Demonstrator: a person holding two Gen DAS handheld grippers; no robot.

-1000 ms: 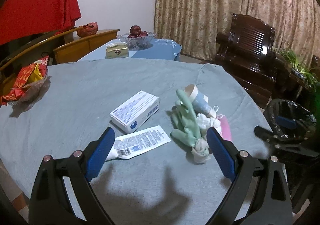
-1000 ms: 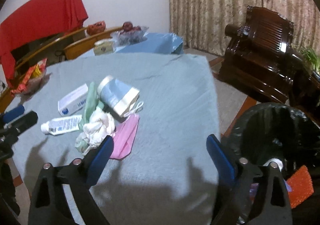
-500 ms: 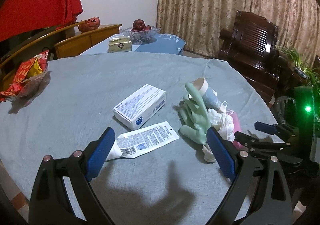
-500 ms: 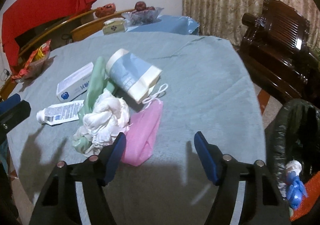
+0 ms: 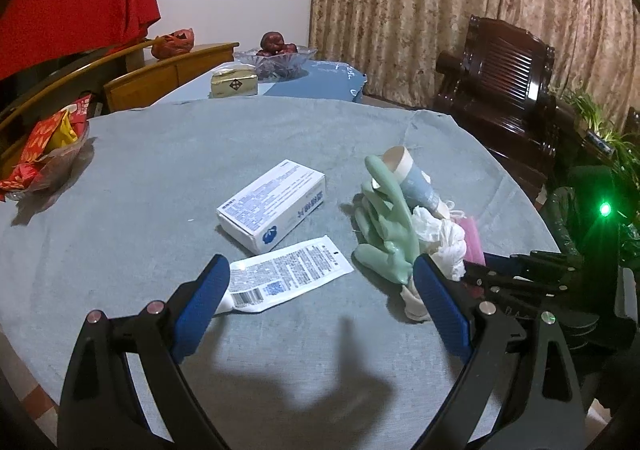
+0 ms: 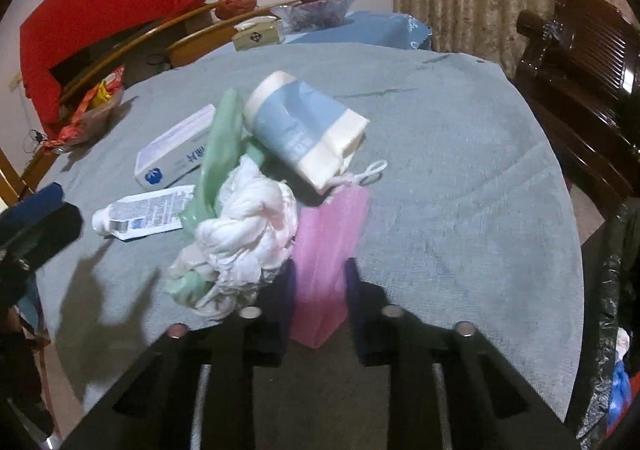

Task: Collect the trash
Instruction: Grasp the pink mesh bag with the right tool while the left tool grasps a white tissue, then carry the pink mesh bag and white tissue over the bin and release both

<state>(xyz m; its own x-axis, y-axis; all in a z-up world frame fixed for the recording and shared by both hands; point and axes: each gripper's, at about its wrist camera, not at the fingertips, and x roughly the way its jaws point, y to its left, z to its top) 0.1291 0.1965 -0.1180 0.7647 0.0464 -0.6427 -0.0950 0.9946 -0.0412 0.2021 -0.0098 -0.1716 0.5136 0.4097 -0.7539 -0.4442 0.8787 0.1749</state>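
A pile of trash lies on the grey-blue tablecloth (image 5: pixel 160 170): a pink face mask (image 6: pixel 332 226), a crumpled white tissue (image 6: pixel 248 226), a green glove (image 6: pixel 220 146) and a squashed blue and cream paper cup (image 6: pixel 304 130). Beside them are a white box (image 5: pixel 272 206) and a flattened tube (image 5: pixel 288 270). My right gripper (image 6: pixel 320 270) is closing, its pads against the near end of the pink mask. My left gripper (image 5: pixel 320 264) hovers open over the tube with nothing between its fingers.
A black bin bag (image 6: pixel 616 290) with rubbish inside stands off the table's right edge. A bowl of red snack packets (image 5: pixel 44 154) sits at the far left. A dark wooden armchair (image 5: pixel 504 82) is behind on the right, and a fruit bowl (image 5: pixel 276 54) on a farther table.
My right gripper came down and in toward the pile, and its jaws went from wide open to closed around the pink mask. My left gripper stayed almost still.
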